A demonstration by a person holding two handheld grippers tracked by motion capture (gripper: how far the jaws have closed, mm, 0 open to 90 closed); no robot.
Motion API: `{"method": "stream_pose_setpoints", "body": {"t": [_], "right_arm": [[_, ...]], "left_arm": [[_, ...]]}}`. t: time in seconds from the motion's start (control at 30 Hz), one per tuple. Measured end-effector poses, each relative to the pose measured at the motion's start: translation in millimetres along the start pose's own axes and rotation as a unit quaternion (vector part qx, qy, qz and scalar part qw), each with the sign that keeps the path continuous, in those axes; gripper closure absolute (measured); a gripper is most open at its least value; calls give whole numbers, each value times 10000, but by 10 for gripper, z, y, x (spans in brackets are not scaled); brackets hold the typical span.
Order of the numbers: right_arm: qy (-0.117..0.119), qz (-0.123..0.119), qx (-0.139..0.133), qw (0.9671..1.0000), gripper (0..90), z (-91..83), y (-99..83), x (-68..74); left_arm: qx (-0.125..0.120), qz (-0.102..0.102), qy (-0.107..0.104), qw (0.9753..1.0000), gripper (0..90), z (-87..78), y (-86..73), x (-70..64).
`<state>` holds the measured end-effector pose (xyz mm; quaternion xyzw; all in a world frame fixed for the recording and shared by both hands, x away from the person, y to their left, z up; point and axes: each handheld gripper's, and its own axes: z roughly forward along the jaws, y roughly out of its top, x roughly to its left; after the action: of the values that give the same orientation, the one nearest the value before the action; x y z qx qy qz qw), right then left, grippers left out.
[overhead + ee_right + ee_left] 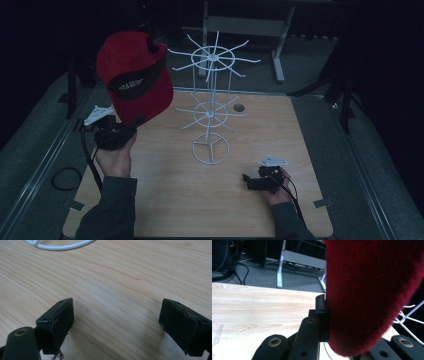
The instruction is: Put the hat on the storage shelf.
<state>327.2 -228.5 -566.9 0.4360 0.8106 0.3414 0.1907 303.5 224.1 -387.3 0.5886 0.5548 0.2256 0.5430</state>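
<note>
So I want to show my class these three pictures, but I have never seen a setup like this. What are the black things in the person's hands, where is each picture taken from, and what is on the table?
No robot here: a person holds a pair of hand-worked tongs in each hand. The high view looks down from above the person's side of the wooden table. The other two pictures come from small cameras riding on the tongs themselves, looking along their black jaws.

On the table stands a white wire rack with spokes on two levels and a ring base.

The left tongs are shut on a red cap, held up in the air left of the rack. The right tongs sit low near the table, jaws wide apart with nothing between them.
</note>
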Motion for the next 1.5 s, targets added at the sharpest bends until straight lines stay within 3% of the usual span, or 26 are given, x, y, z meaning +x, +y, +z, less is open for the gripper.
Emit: {"method": "stream_pose_setpoints", "body": {"t": [0.9, 1.5], "right_arm": [[0, -1, -2, 10000, 125, 0, 0, 0], [6, -4, -1, 10000, 125, 2, 2, -2]], "left_arm": [[-295, 16, -86, 9995, 854, -1, 70, -95], [-435, 15, -339, 9985, 853, -27, 88, -124]]}}
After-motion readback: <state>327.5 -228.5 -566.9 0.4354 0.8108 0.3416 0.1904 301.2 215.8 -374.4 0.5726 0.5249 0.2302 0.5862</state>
